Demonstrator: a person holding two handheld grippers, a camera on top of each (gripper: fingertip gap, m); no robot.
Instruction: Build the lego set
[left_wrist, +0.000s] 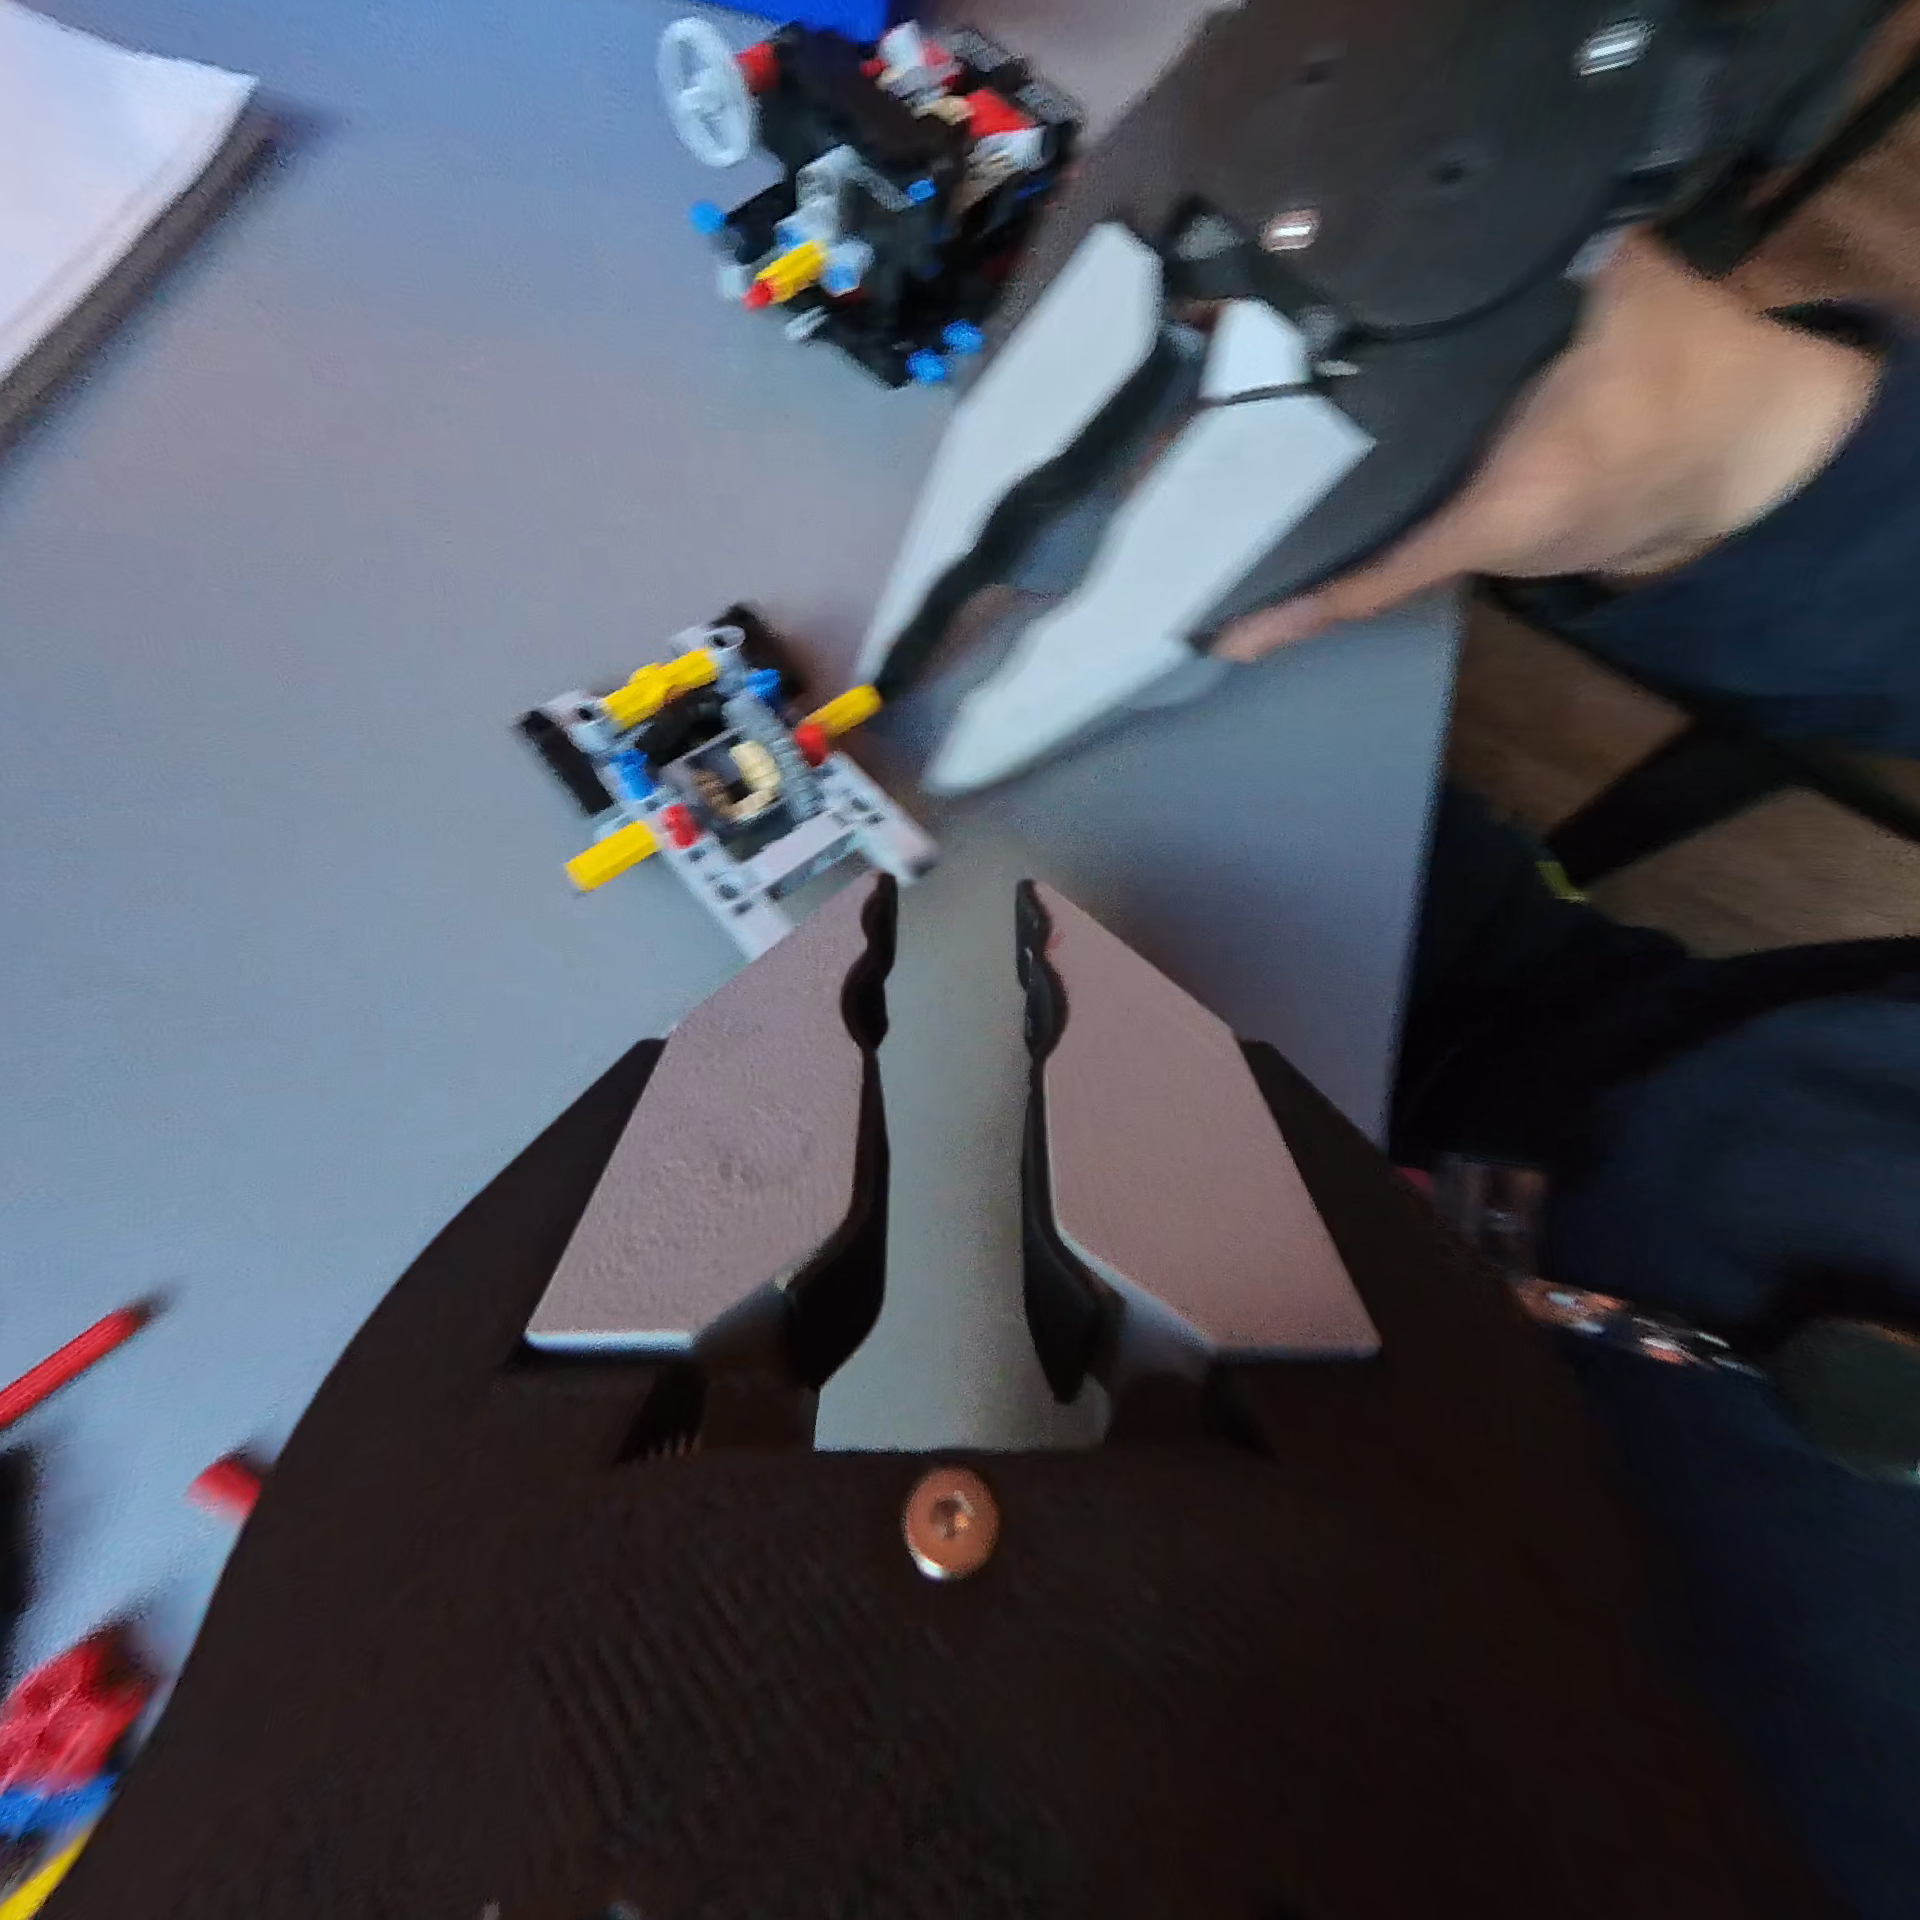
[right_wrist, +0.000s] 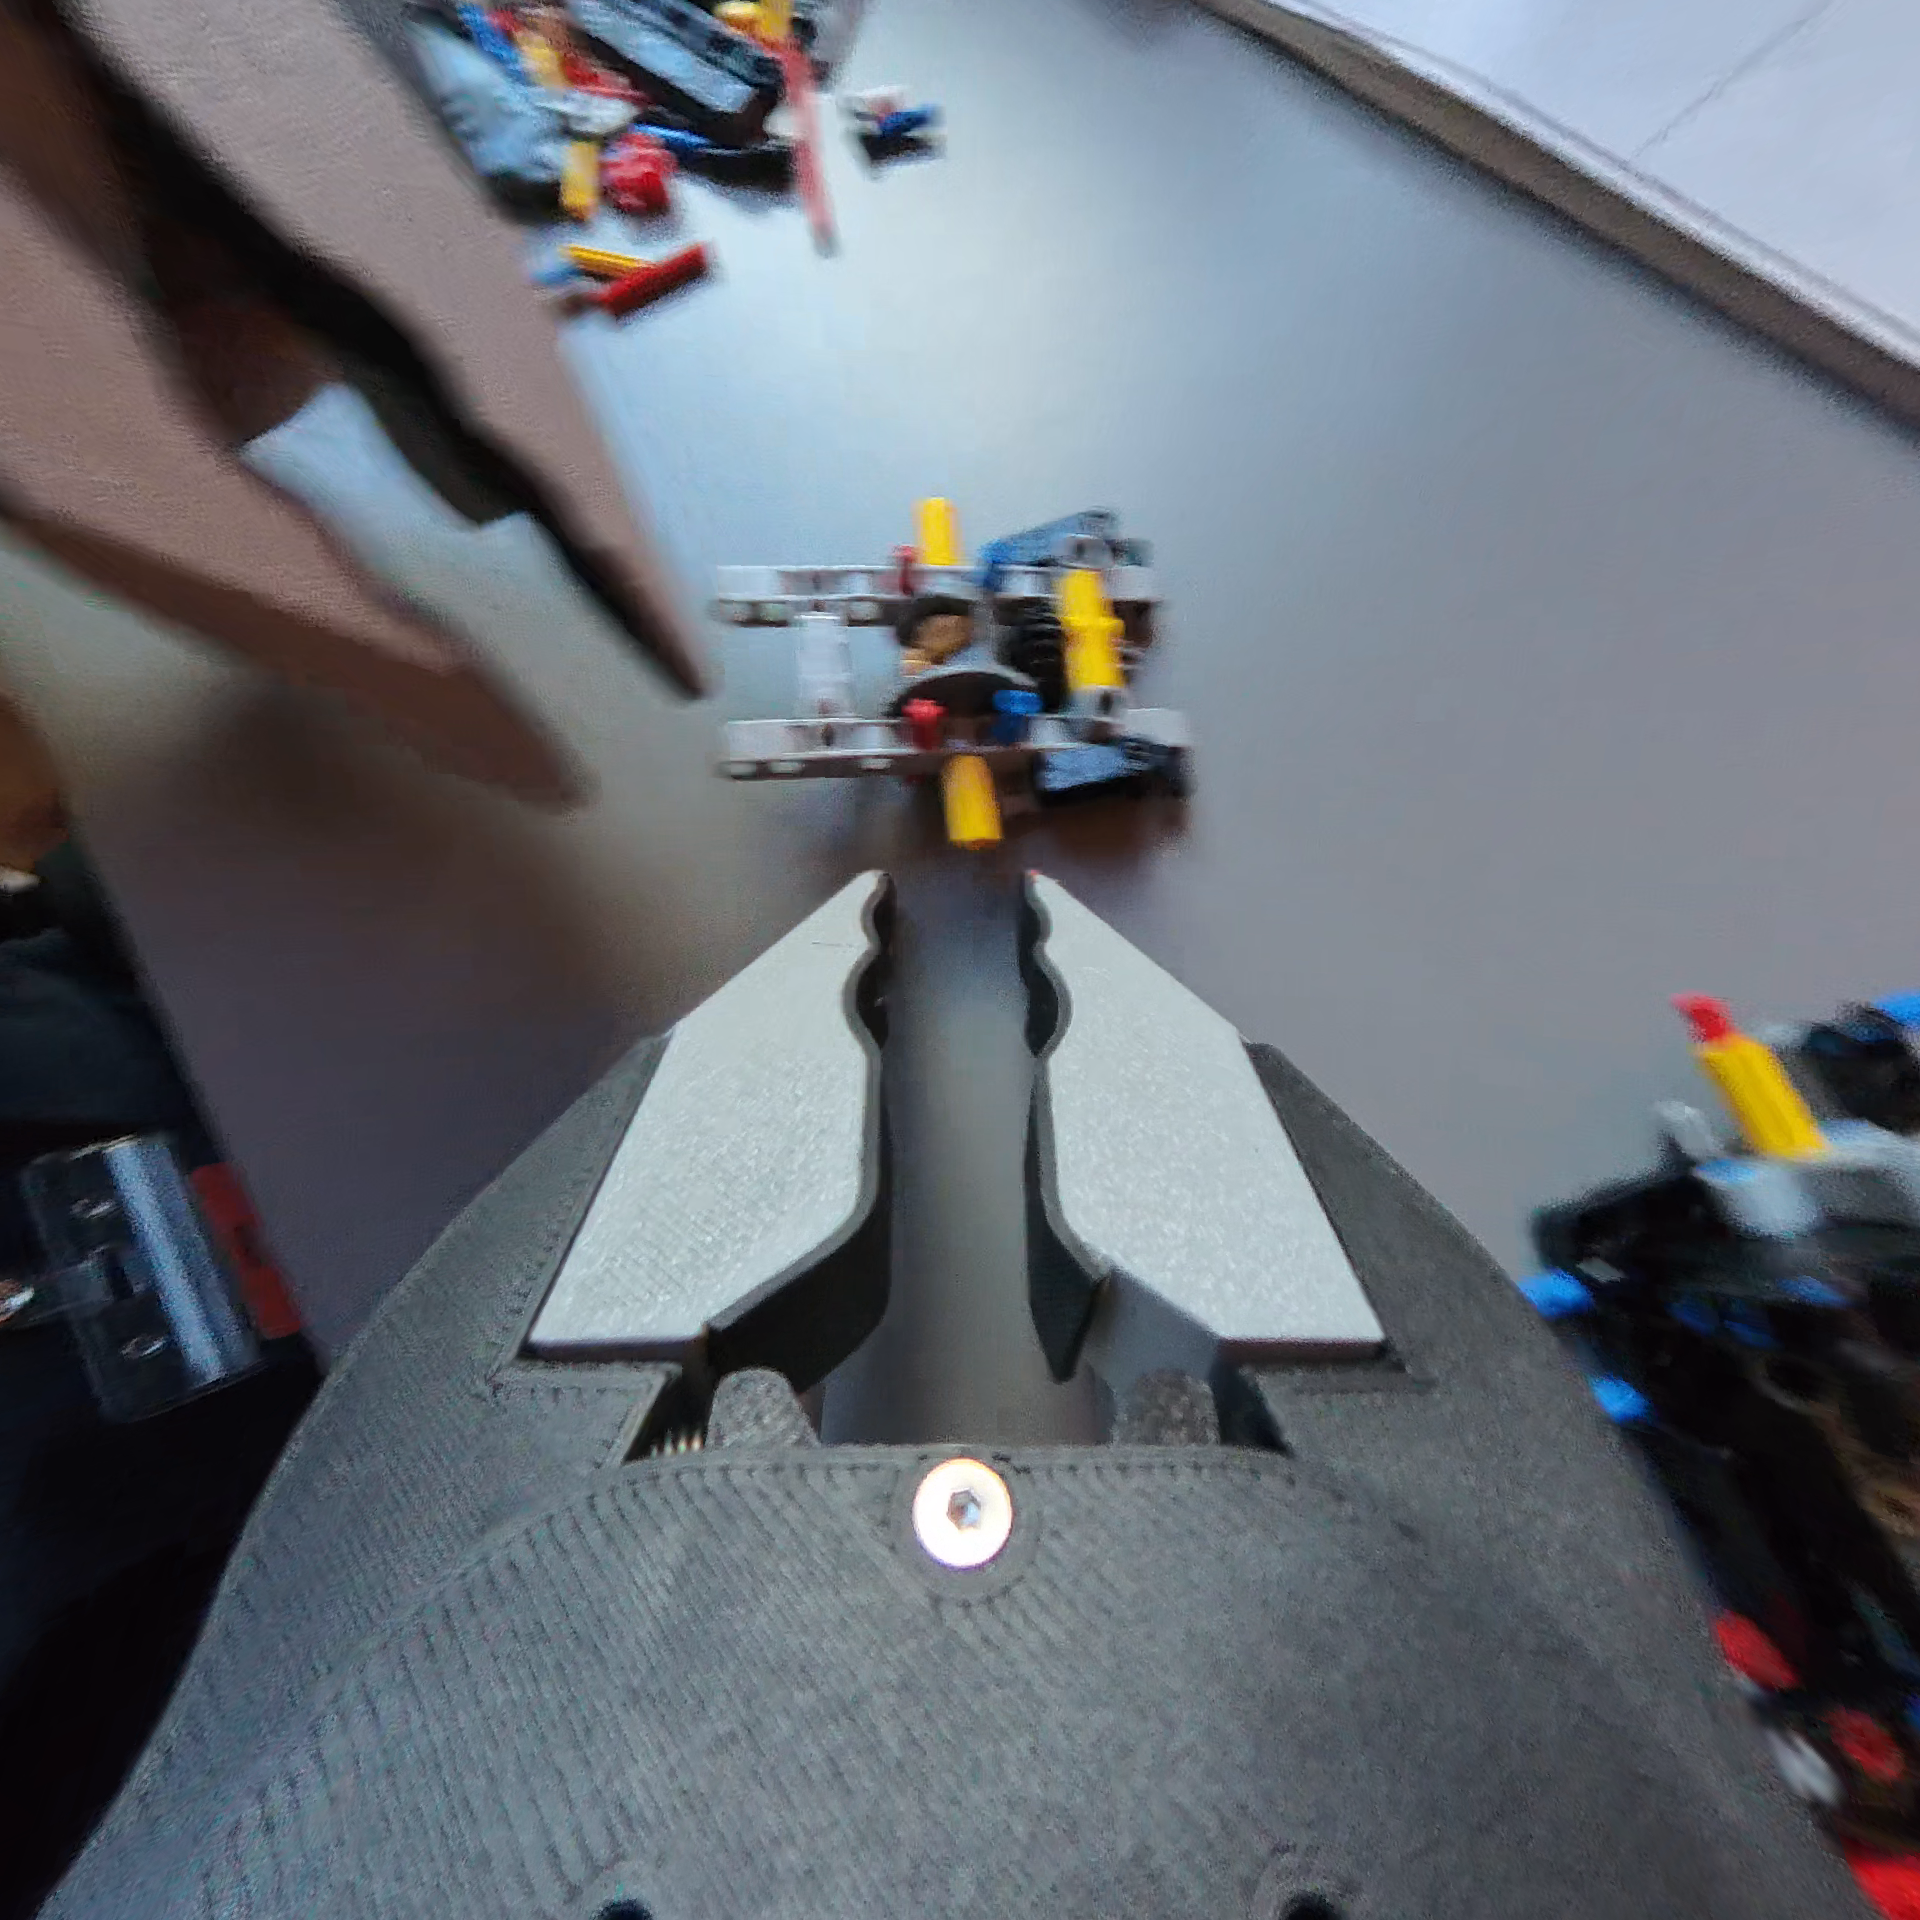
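Landmark: the small grey brick frame (left_wrist: 727, 769) with yellow pins, lying flat on the grey bench (left_wrist: 312, 727).

Left wrist view only: a white sheet stack (left_wrist: 94, 197) far left of the frame, and a wheeled black model (left_wrist: 883, 197) beyond it.

Right wrist view only: a loose parts pile (right_wrist: 644, 114) beyond the frame (right_wrist: 945, 675).

The left gripper (left_wrist: 951, 888) hovers just short of the frame, narrowly parted, bare. The right gripper (right_wrist: 956, 883), held in a hand (left_wrist: 1621, 468), points at the frame's near yellow pin (right_wrist: 971, 800), narrowly parted, bare.

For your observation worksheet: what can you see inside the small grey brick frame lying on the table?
Inside the grey brick frame sit a tan gear, a black gear, and blue and red pins. The frame covers whatever lies beneath it on the table, and blur hides finer detail.
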